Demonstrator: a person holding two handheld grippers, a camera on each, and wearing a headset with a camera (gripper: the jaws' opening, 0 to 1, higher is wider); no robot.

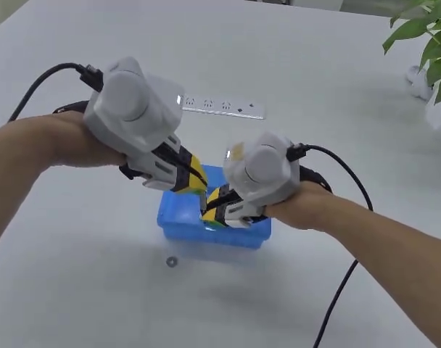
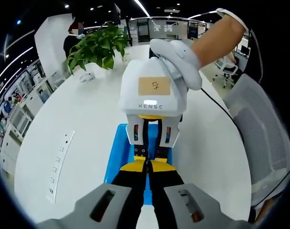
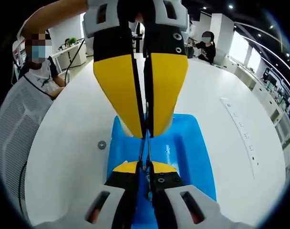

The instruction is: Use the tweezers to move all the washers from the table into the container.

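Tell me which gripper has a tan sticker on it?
The right gripper: a tan paper sticker sits on its white body. The left gripper's white body shows none.

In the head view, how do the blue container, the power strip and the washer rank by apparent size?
1. blue container, though partly covered
2. power strip, farther from the camera
3. washer, clearly smallest
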